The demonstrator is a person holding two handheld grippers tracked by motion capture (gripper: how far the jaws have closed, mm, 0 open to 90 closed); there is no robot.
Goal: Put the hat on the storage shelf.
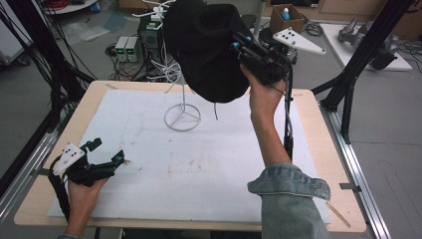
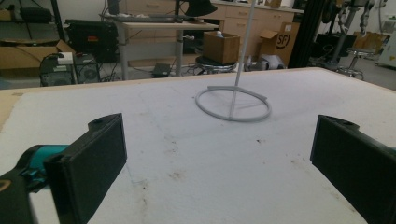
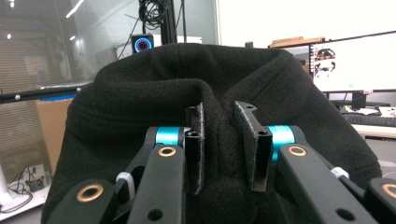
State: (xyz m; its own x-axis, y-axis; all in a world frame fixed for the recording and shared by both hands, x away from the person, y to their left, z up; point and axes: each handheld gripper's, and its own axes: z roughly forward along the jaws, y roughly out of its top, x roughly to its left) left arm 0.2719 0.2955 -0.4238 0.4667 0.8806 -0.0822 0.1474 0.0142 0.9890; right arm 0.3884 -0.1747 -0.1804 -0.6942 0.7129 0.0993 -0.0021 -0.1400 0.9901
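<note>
Currently the right gripper [image 1: 238, 46] is raised above the far side of the table, jaws pinching a fold of the black fleece hat [image 1: 204, 47]. The hat hangs in the air over the thin white wire stand with a ring base [image 1: 182, 117], which sits on the white foam sheet [image 1: 199, 169]. The left gripper [image 1: 107, 154] rests low at the sheet's near-left edge, jaws spread wide, nothing between them.

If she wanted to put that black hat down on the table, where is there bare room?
Most of the white mat is bare: the stretch between the left tongs and her right forearm. It is crowded only around the wire stand, under the black hat.
</note>
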